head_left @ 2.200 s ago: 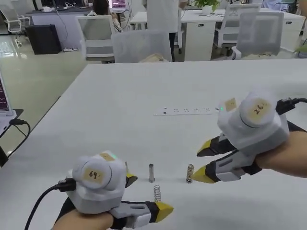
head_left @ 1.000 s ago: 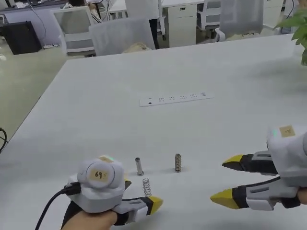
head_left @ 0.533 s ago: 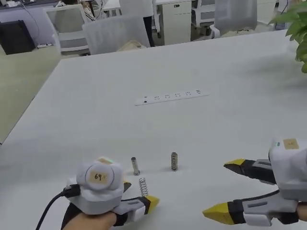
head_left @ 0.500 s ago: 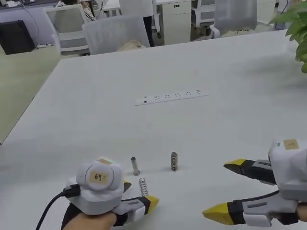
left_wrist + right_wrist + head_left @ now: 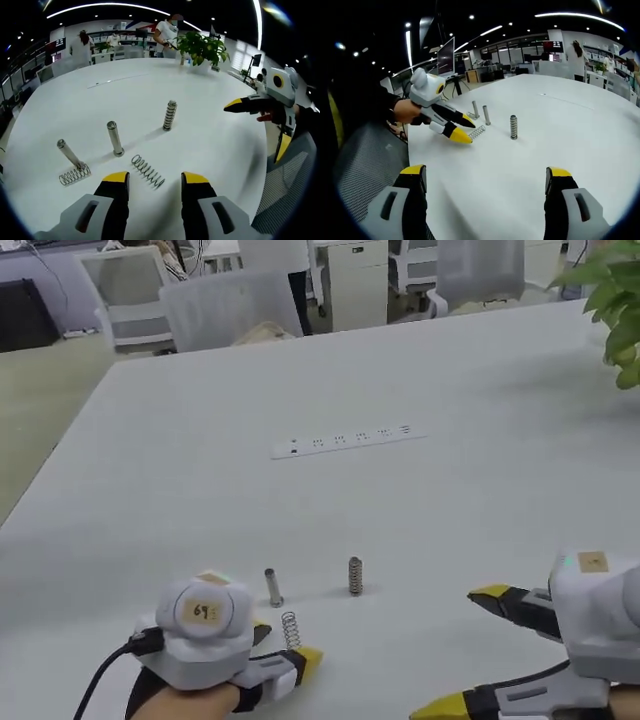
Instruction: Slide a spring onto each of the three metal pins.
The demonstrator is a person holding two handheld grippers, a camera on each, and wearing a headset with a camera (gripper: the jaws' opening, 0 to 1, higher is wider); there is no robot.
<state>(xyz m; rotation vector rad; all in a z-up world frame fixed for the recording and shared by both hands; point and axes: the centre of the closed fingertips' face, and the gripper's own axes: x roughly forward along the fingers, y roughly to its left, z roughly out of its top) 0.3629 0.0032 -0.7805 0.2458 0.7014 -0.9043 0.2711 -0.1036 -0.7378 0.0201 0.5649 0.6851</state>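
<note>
- The spring-covered pin (image 5: 170, 115) stands upright, coils wrapped round it from foot to top.
- The bare pin (image 5: 114, 138), a plain steel post, stands upright near it.
- The third pin (image 5: 69, 153) stands farther along, a loose spring (image 5: 75, 174) lying at its foot.
- A second loose spring (image 5: 147, 171) lies flat just ahead of my left gripper (image 5: 155, 177).

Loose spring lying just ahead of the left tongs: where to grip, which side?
Grip the loose spring mid-length across its coils, from above. It lies flat on the table, slanted to the open left tongs, so turn them square to its axis.
</note>
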